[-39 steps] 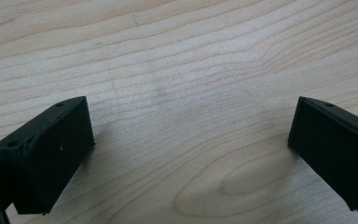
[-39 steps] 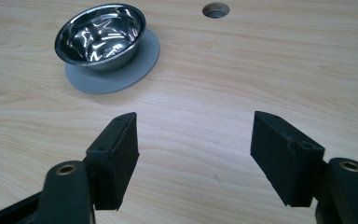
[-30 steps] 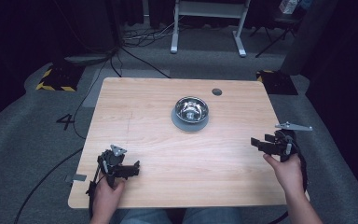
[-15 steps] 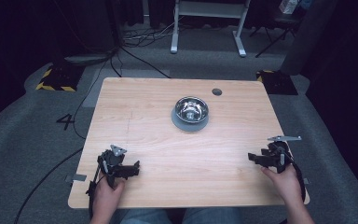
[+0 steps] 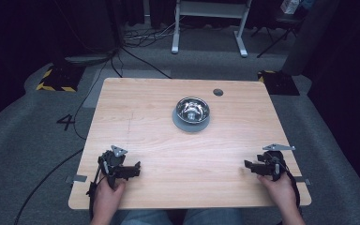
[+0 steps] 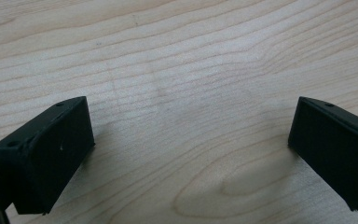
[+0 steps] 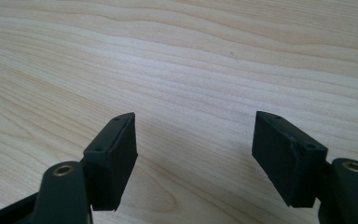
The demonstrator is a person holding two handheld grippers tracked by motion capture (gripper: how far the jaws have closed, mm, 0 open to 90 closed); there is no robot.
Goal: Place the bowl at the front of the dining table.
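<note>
While both sets of jaws stand wide apart and grasp nothing, the left gripper (image 5: 133, 169) and right gripper (image 5: 248, 165) hover low over the pale, grained wooden table (image 5: 145, 122). The round, shiny steel bowl (image 5: 192, 109) on its grey base sits well ahead, between them. Since a second ago the right gripper has slid inward from the table's edge; the left has stayed put.

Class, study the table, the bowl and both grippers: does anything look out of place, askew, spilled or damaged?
Nothing stands out. The metal bowl sits upright on its grey base, nothing spilled around it on the wooden table. The left gripper and right gripper are near the front edge, jaws open over bare wood, holding nothing.
</note>
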